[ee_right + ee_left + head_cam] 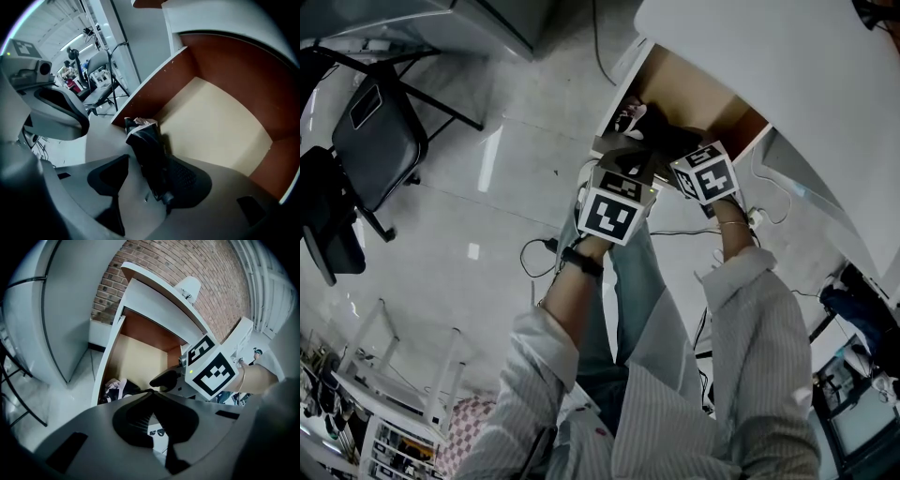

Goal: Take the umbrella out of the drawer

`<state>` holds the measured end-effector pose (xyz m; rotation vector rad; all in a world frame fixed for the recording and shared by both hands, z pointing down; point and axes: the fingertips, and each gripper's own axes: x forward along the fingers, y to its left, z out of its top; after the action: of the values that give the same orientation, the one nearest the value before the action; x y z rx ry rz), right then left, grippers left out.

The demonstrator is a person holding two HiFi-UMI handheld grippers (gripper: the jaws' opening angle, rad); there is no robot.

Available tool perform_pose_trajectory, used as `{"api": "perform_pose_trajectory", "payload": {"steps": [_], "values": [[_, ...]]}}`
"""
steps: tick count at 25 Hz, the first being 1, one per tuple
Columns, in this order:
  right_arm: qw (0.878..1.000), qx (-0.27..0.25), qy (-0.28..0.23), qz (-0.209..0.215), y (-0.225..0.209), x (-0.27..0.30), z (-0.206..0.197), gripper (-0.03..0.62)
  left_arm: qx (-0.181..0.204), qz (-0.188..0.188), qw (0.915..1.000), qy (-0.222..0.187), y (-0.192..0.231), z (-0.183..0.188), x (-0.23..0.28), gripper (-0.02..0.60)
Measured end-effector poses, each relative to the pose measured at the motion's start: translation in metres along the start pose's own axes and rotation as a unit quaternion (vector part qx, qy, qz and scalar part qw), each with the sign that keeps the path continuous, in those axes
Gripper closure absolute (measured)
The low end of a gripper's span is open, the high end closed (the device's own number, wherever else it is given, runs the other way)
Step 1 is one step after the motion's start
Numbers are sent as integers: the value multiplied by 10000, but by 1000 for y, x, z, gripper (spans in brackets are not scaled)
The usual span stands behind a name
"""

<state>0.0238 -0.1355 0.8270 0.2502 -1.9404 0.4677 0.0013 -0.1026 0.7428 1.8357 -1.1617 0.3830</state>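
In the right gripper view the right claw [151,164] is hanging spread over the open wooden drawer [215,122], pale-floored and red-brown-walled. The black folded fabric umbrella [146,145] is lying between its pads, pointing toward 11 o'clock, with a pale crumpled scrap showing at its far end by a drawer corner. Neither pad seems to be pressing yet, so the reach looks complete; the next move is calling for a square pinch on the thick middle, then a lift clear of the wall. In the left gripper view the left claw [151,397] is showing its tips pressed together on nothing, short of the drawer. In the head view both claws are pointing into the drawer at 12 o'clock, beneath the white bench [787,84].
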Motion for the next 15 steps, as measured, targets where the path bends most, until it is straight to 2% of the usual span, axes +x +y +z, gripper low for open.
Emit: {"api": "perform_pose_trajectory", "payload": {"steps": [4,11,15], "values": [[9995,-198,240,-63,-8,13,-4,306,17,9,10000,17,3,0,-2,572],[9970,-130,762,-9,-11,42,-17,298,23,37,10000,50,15,2,-5,572],[9947,83,950,-378,-28,48,-25,299,0,38,10000,56,18,3,-7,572]]}}
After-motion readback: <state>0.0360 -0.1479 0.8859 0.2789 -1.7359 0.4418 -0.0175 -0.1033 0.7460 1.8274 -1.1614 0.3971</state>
